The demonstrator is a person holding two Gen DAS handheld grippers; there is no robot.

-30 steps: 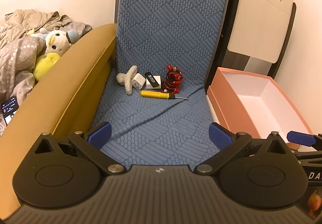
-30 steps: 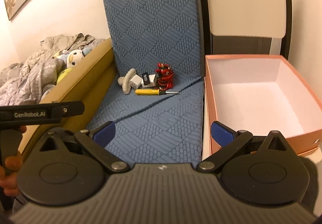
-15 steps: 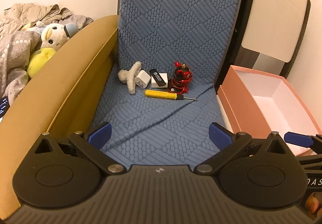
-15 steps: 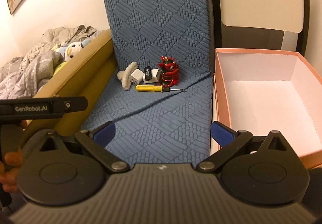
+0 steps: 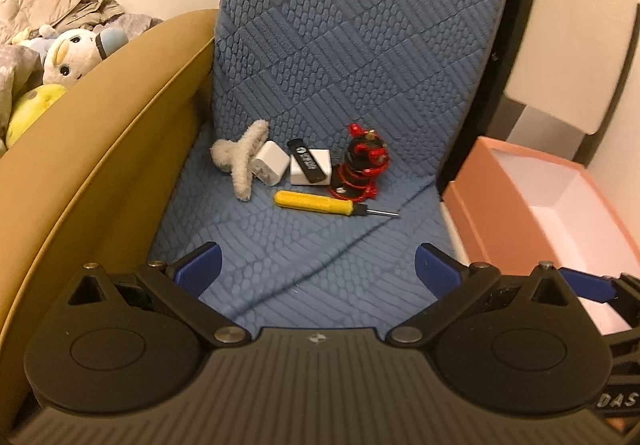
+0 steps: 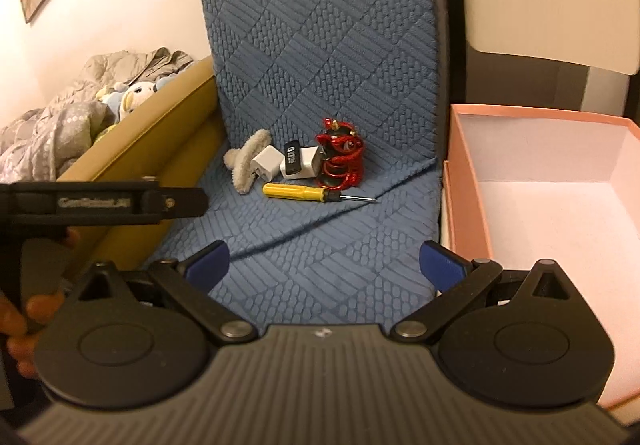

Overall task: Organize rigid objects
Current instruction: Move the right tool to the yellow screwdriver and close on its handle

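Note:
A small pile lies on the blue quilted mat (image 5: 304, 257) near its fold: a yellow screwdriver (image 5: 316, 202) (image 6: 300, 191), a fuzzy white hair claw (image 5: 240, 159) (image 6: 245, 161), two white chargers (image 5: 272, 163) (image 6: 266, 164), a black stick (image 5: 307, 161) (image 6: 293, 155) and a red-and-black coiled item (image 5: 362, 165) (image 6: 340, 159). A pink empty box (image 5: 560, 205) (image 6: 540, 185) stands to the right. My left gripper (image 5: 318, 269) and right gripper (image 6: 326, 265) are both open and empty, hovering well short of the pile.
A mustard-yellow curved armrest (image 5: 100, 149) borders the mat on the left, with plush toys (image 5: 68, 61) and bedding behind it. A beige folded table (image 5: 568, 25) leans behind the box. The left gripper's handle (image 6: 100, 201) shows in the right wrist view.
Both grippers have moved forward toward the pile, which now looks larger. The objects have not moved. Both jaws stay open.

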